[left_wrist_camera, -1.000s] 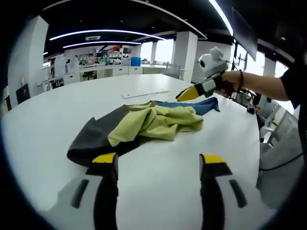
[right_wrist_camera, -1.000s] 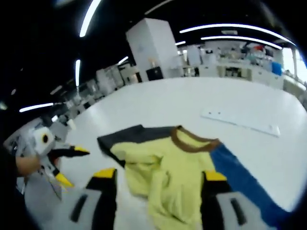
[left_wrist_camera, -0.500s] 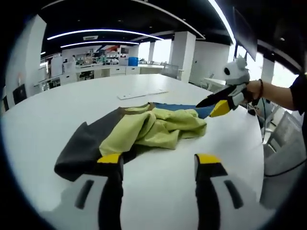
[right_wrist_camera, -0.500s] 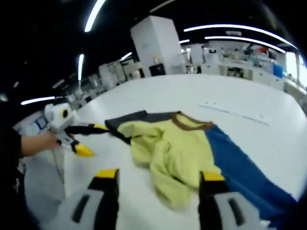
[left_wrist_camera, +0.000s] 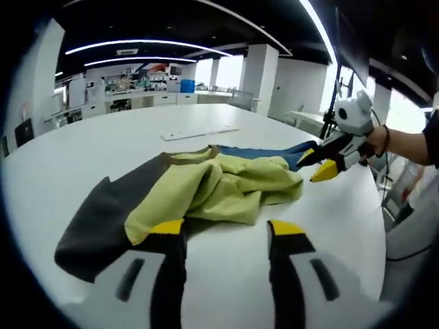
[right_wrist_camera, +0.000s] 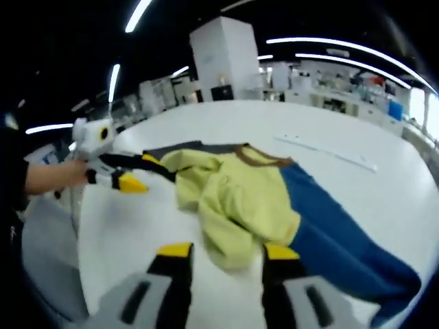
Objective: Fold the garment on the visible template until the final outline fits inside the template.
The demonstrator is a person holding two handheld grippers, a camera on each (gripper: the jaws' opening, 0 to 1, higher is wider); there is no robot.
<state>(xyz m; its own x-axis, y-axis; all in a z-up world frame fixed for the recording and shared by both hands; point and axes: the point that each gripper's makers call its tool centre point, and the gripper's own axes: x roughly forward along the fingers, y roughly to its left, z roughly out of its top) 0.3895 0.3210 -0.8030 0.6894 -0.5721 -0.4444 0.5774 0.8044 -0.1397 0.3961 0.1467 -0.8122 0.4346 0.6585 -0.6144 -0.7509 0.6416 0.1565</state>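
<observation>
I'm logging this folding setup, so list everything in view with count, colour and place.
garment: one, yellow-green with grey and blue panels and a brown collar, crumpled on the table.
table: one, white, under the garment.
flat strip: one, white, on the table beyond the garment.
left gripper: one, black with yellow tips, jaws apart at the garment's near edge.
right gripper: one, black with yellow tips, jaws apart over the yellow cloth.

Open-plan lab or office: white pillar (left_wrist_camera: 262, 79), curved ceiling light strips (left_wrist_camera: 137, 46), cluttered benches (left_wrist_camera: 137, 96) left of pillar, behind white table (left_wrist_camera: 82, 151).
</observation>
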